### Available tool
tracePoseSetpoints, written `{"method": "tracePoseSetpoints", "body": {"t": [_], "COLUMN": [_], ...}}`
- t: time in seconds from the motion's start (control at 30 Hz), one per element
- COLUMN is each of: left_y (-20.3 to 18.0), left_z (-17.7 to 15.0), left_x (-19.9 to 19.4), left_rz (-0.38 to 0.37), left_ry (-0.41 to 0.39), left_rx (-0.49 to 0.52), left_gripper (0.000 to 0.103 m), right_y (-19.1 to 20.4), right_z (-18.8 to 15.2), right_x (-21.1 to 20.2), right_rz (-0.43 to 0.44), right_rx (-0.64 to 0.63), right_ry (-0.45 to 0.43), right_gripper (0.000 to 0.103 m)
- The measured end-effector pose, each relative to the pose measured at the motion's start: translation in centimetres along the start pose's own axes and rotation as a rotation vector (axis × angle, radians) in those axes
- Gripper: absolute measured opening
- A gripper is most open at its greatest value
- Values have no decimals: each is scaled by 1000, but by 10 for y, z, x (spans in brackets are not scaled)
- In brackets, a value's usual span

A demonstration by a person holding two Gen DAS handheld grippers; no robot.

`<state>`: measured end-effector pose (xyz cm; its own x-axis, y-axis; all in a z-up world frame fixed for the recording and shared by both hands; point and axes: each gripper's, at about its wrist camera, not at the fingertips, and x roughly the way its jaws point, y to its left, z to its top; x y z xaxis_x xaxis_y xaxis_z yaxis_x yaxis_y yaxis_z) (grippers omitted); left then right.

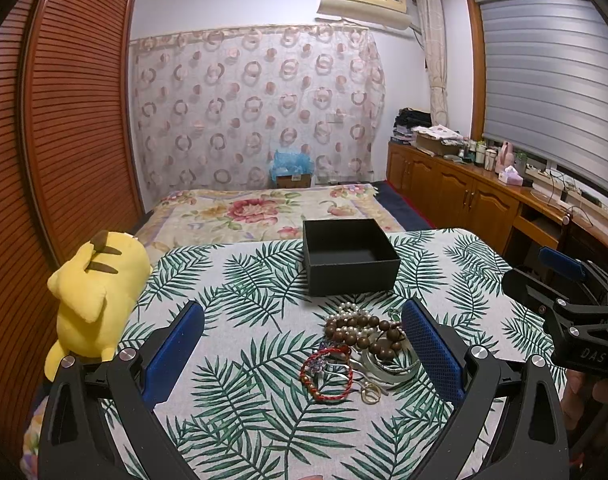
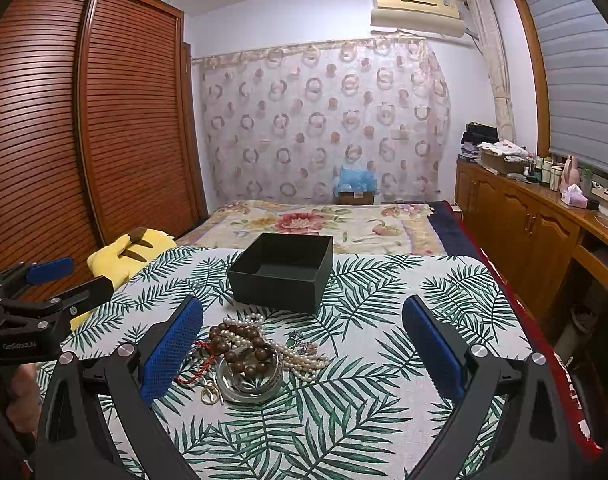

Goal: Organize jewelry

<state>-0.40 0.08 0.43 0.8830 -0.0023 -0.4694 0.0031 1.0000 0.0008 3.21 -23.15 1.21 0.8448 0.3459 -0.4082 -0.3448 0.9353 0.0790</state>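
A tangled jewelry pile [image 1: 359,344] of brown wooden beads [image 2: 244,350], pearls [image 2: 304,356], a red cord bracelet [image 1: 323,376] and a silver bangle [image 2: 250,384] is lying just in front of the empty black box [image 1: 349,256] on the leaf-print tablecloth [image 1: 264,420]. Both the left gripper [image 1: 304,354] and the right gripper [image 2: 304,354] are hovering wide open, holding nothing. A yellow plush [image 1: 96,292] is sitting left of the box.
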Motion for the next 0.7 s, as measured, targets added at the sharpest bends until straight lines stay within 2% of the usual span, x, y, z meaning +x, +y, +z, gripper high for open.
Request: {"method": "tracePoseSetpoints", "body": {"t": [0.7], "left_y": [-1], "left_z": [0], "left_x": [-1], "left_rz": [0], "left_ry": [0], "left_rx": [0], "left_gripper": [95], "right_y": [2], "right_z": [0], "right_x": [-1], "right_rz": [1], "right_rx": [1], "right_ry": [3], "right_gripper": [100]}}
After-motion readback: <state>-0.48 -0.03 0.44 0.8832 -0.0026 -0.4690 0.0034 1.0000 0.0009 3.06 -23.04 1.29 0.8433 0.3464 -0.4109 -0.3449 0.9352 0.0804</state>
